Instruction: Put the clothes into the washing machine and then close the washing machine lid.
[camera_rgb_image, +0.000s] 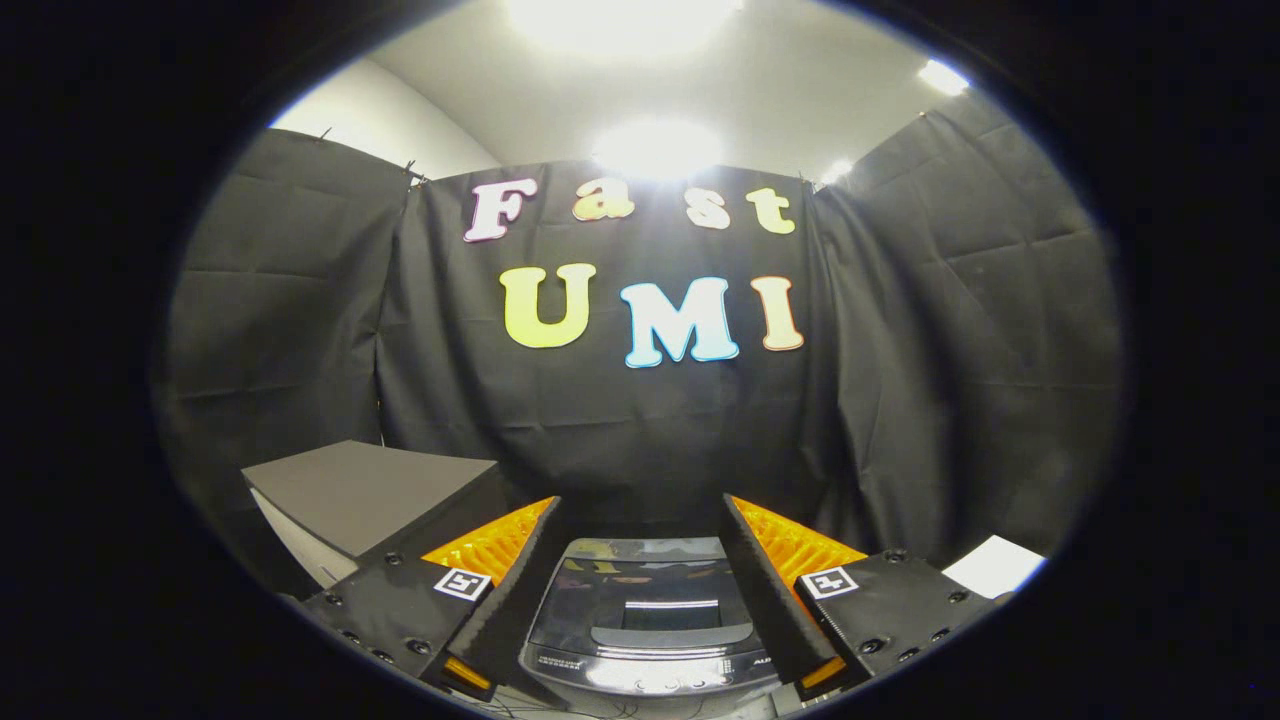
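Note:
A small top-loading washing machine (645, 615) stands below and between my fingers, its dark glossy lid lying flat and shut, with a control strip along its near edge. My gripper (640, 530) hangs above it, open wide, with nothing between the fingers (520, 585). No clothes can be seen from here.
A grey box with a flat dark top (370, 495) stands to the left of the machine, beyond the left finger. A white sheet or card (995, 565) lies to the right, past the right finger. The black cloth wall closes the space just behind the machine.

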